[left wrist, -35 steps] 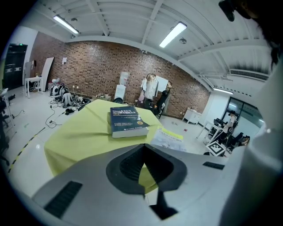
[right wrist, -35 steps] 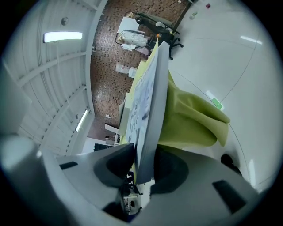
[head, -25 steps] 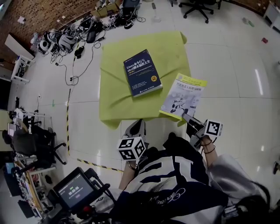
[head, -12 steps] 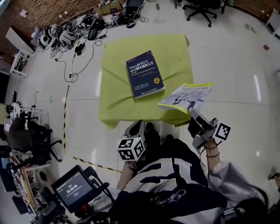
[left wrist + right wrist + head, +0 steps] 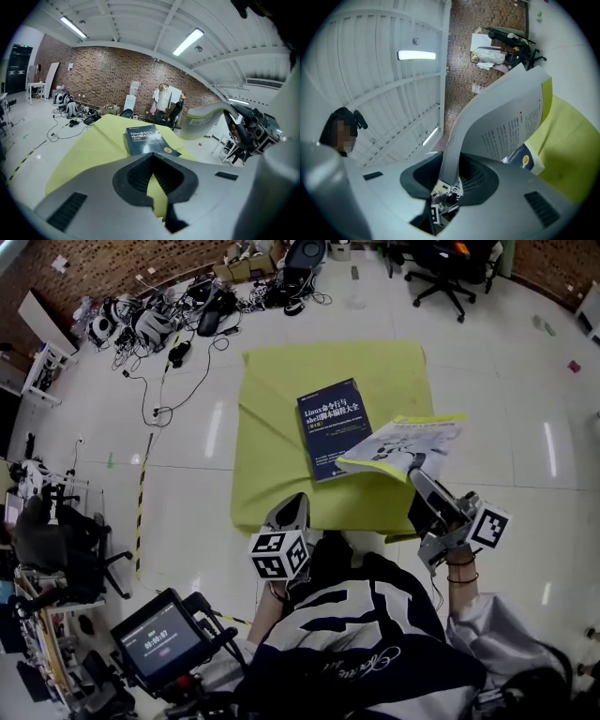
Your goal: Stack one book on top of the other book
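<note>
A dark blue book (image 5: 333, 423) lies flat on the yellow-green cloth of the small table (image 5: 277, 418). My right gripper (image 5: 419, 479) is shut on the near edge of a white and yellow book (image 5: 403, 444). It holds the book tilted in the air, its far side over the blue book's right edge. In the right gripper view the white book (image 5: 506, 117) rises out of the jaws (image 5: 450, 176), with the blue book (image 5: 526, 159) below it. My left gripper (image 5: 294, 509) is shut and empty at the table's front edge, pointing at the blue book (image 5: 144, 139).
Cables and gear (image 5: 159, 320) litter the floor at the back left. Office chairs (image 5: 450, 263) stand beyond the table. Yellow-black tape (image 5: 141, 512) runs along the floor on the left. A small monitor (image 5: 159, 638) sits low at my left side.
The right gripper has lifted the white book off the table's front right corner and swung it left, towards the blue book. The left gripper has come forward to the table's front edge.
</note>
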Action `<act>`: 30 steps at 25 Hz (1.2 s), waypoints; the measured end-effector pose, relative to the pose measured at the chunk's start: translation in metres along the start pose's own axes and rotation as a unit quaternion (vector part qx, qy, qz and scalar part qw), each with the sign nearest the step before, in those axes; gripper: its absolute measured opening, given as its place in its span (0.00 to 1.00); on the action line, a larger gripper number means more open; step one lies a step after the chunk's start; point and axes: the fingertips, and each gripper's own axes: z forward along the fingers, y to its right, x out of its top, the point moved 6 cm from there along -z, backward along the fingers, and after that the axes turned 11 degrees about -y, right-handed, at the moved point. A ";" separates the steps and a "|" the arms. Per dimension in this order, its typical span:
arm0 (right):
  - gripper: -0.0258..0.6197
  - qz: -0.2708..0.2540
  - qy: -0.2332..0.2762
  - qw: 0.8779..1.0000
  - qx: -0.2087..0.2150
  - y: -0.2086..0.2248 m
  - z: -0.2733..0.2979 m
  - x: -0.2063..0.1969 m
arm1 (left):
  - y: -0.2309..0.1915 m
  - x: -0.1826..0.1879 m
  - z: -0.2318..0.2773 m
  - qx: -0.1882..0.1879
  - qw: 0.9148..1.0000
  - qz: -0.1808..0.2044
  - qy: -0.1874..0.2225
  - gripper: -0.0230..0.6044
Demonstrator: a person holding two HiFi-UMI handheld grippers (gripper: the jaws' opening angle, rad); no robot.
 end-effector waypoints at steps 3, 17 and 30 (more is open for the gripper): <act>0.18 -0.028 -0.024 0.999 0.006 -0.004 0.037 0.008 | -0.021 0.013 0.001 0.001 1.000 0.002 0.007 0.04; 0.19 0.023 -0.129 0.990 -0.043 0.078 0.165 -0.039 | -0.093 0.063 0.010 -0.004 1.000 0.005 0.018 0.04; 0.27 0.042 -0.240 0.928 -0.282 0.168 0.123 -0.105 | -0.088 0.067 0.027 -0.031 0.999 0.023 -0.004 0.04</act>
